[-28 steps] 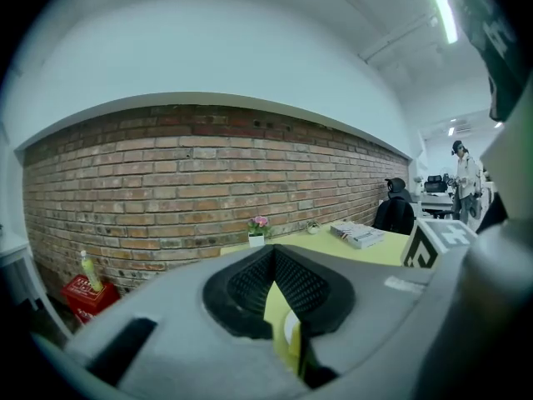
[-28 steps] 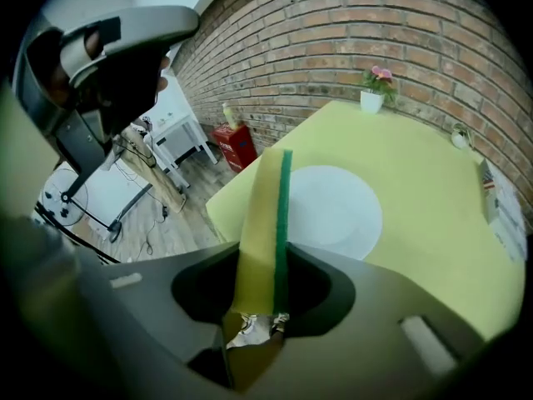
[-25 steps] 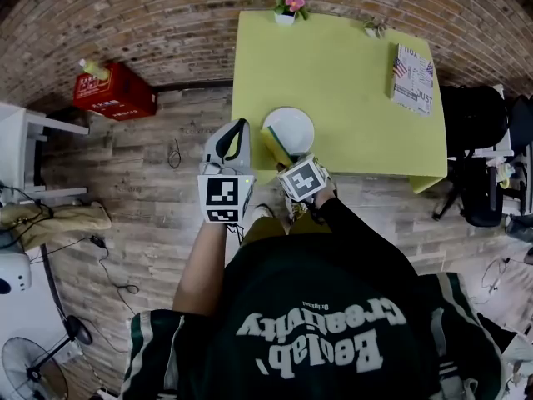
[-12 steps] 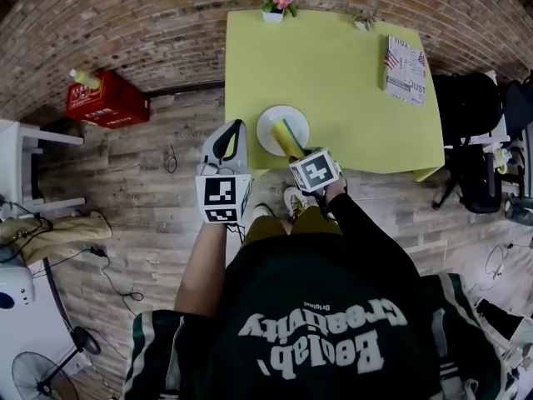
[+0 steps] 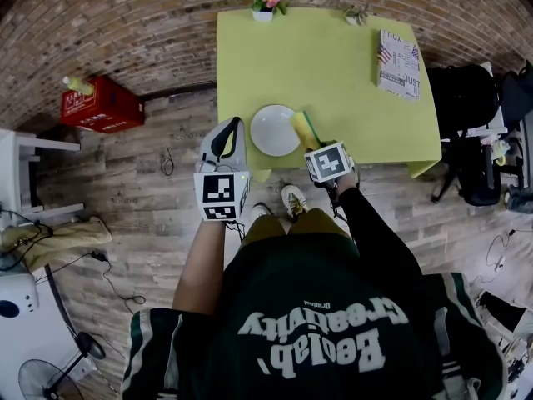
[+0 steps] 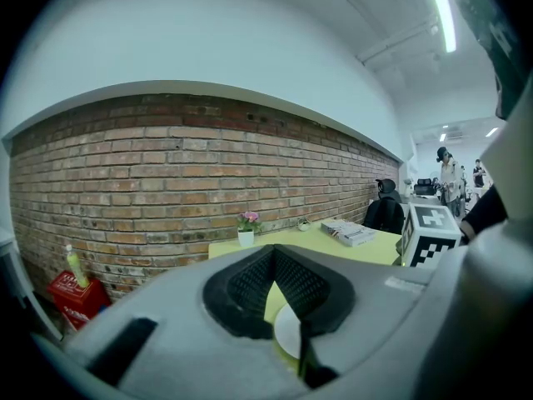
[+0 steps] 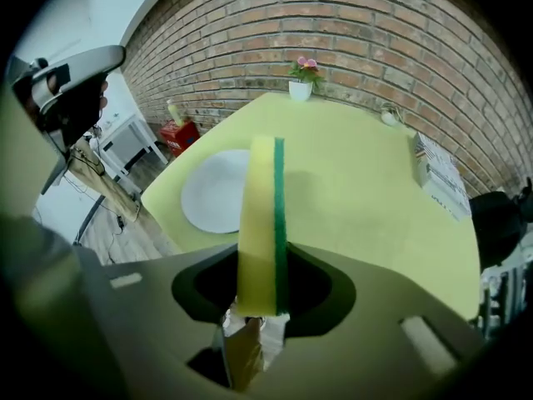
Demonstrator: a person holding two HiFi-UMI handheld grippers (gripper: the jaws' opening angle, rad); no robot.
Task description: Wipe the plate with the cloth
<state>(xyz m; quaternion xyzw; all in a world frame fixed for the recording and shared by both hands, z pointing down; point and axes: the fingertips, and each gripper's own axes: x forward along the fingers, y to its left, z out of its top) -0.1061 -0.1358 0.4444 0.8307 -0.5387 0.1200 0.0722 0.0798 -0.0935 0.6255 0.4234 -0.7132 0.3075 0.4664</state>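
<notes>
A white plate (image 5: 273, 129) lies near the front edge of the yellow-green table (image 5: 350, 90). In the right gripper view the plate (image 7: 215, 188) is ahead and to the left. My right gripper (image 5: 317, 147) is shut on a yellow sponge with a green scouring side (image 5: 304, 128), held edge-up just right of the plate over bare table. The sponge (image 7: 261, 223) stands upright between the jaws of the right gripper (image 7: 262, 286). My left gripper (image 5: 225, 142) hangs off the table's front left edge, left of the plate, shut and holding nothing. Past the left gripper (image 6: 275, 286), part of the plate (image 6: 287, 332) shows.
A potted pink flower (image 5: 266, 2) and a small ornament (image 5: 356, 13) stand at the table's far edge, and a printed book (image 5: 397, 52) lies at its far right. A red crate (image 5: 93, 105) sits on the wooden floor at left. Black chairs and bags (image 5: 483, 98) crowd the right.
My right gripper has carried the sponge rightward, from over the plate's middle to the bare table just right of it. The left gripper has stayed put.
</notes>
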